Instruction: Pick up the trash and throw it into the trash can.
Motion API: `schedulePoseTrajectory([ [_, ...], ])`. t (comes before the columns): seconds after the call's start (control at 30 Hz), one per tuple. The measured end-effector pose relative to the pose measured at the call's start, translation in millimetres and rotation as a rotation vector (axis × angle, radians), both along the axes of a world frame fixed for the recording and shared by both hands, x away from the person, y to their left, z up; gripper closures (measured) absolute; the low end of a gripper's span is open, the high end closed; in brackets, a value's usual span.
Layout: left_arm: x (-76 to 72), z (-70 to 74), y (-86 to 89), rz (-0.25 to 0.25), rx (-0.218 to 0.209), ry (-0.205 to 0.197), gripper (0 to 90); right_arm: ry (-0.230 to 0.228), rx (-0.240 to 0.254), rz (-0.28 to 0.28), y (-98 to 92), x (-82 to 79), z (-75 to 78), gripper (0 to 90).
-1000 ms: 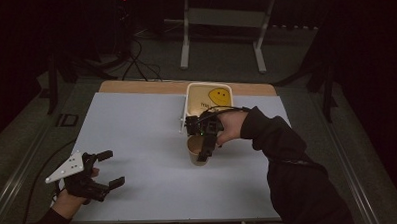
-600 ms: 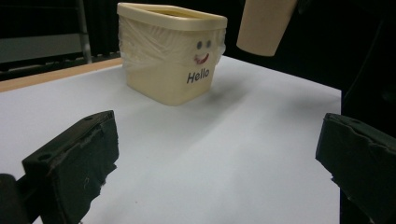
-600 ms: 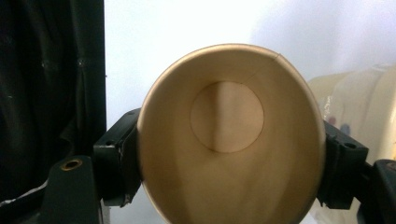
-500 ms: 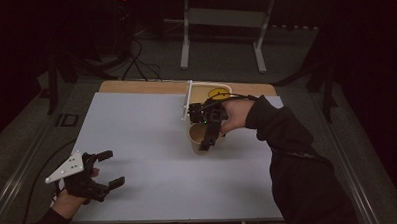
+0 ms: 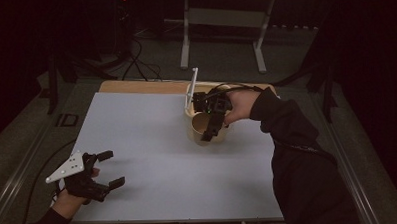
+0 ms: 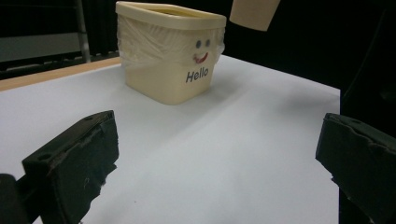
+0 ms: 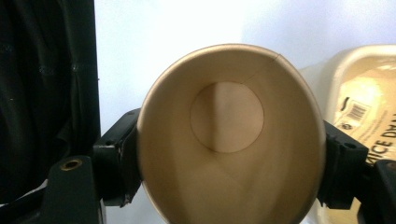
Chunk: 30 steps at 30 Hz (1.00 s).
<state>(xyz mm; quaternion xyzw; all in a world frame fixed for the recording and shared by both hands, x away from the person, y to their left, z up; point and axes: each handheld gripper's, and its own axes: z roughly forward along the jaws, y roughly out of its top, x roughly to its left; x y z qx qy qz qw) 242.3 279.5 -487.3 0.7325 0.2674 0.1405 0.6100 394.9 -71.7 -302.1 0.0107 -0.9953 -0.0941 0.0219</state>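
Paper, thin and tan, makes up the cup (image 7: pixel 231 140) that the right gripper (image 5: pixel 213 119) holds, and it should handle as very light, easily crushed and a little slick on its outer wall; the mouth already looks slightly oval between the jaws, so a gentle squeeze on opposite sides of the wall, as now, seems the sound hold. In the right gripper view the cup sits mid-frame, empty, with one black jaw pressed to each side. In the high view it hangs at centre-right of the frame, just in front of the cream tub (image 6: pixel 170 51), and the left gripper view, where its base (image 6: pixel 254 13) pokes in at the top edge, suggests it is lifted clear of the white table (image 5: pixel 147 139). The tub, printed with a smiling face and "Hello", stands in the upper middle of that view. The person's right arm reaches in from the lower right, sleeve bent at the elbow, hand above the cup with the jaws pointing downward. The left gripper (image 5: pixel 101 170) rests low at the lower left, its jaws spread wide with nothing between them.
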Motion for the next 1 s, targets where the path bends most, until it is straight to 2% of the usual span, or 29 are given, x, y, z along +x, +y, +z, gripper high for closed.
schedulePoseTrajectory([
  [0.2, 0.0, 0.0, 0.2, -0.001, 0.000, 0.000, 0.4, 0.000, 0.018, -0.022, -3.4, 6.4, 8.8, 23.8],
  [0.5, 0.2, -0.3, 0.8, -0.001, 0.000, 0.000, 0.4, -0.015, 0.040, -0.025, -9.3, 14.9, 16.5, 23.7],
  [0.93, 0.3, -1.0, 0.9, -0.003, 0.003, 0.001, 0.4, -0.039, 0.038, -0.071, -14.9, 29.4, 23.0, 23.8],
  [1.0, 0.4, -1.1, 0.8, -0.004, 0.003, 0.002, 0.4, -0.031, 0.041, -0.073, -14.8, 31.8, 23.5, 23.8],
])
